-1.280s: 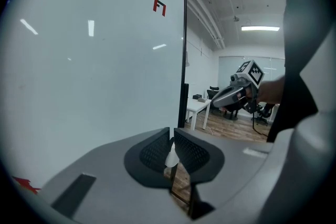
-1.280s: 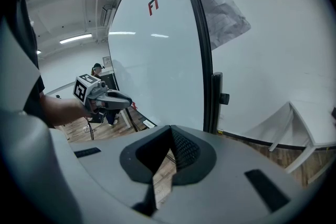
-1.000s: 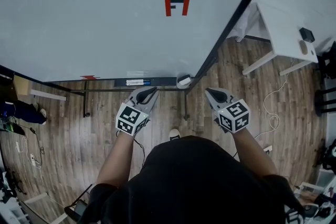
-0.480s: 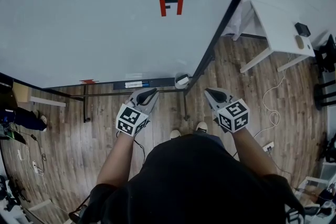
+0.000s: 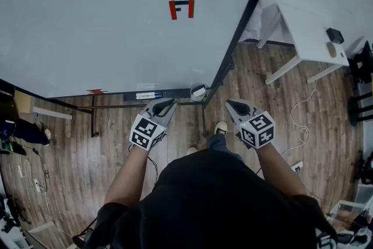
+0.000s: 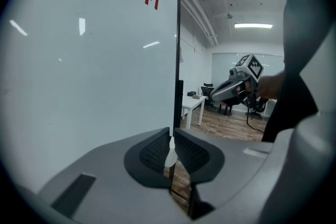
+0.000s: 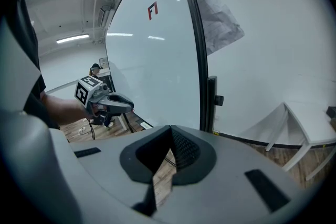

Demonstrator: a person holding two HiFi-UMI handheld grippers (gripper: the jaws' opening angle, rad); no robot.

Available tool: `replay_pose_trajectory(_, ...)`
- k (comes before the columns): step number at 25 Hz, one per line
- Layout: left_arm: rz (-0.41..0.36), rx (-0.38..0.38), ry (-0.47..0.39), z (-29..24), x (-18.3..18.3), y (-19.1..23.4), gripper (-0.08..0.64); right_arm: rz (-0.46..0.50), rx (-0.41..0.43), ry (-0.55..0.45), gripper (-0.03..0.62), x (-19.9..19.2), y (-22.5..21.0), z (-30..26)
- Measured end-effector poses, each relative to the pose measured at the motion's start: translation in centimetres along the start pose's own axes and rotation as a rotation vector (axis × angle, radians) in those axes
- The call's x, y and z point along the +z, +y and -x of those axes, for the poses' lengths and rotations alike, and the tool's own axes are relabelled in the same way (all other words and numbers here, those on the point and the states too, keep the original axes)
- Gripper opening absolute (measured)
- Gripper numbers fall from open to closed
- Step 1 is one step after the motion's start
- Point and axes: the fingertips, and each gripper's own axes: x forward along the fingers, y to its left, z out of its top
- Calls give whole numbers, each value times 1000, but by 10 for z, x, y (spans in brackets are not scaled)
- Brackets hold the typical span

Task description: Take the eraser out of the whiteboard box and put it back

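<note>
Your left gripper (image 5: 171, 102) and right gripper (image 5: 229, 102) both have their jaws pressed together, with nothing in them. Just beyond, between the 2 tips, the whiteboard box (image 5: 199, 91) sits at the right end of the board's ledge (image 5: 175, 93). The eraser is too small to make out; its long axis probably follows the ledge, left-right. Neither hand looks nearer.

The whiteboard (image 5: 105, 20) is plain white with a black frame and one red-and-black mark (image 5: 181, 9) (the only colour on it). The floor (image 5: 70, 143) is brown wood grain. The left gripper (image 5: 168, 103) and right gripper (image 5: 231, 104) are grey, and their cubes carry black-and-white square patterns. The table (image 5: 309, 38) is white.
</note>
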Motion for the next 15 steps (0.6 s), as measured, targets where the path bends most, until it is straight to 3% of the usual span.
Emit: replay_pose_trajectory(15,18,29,34,-43,5,-2,38,-9,55,9,-6,-7,-29,-8)
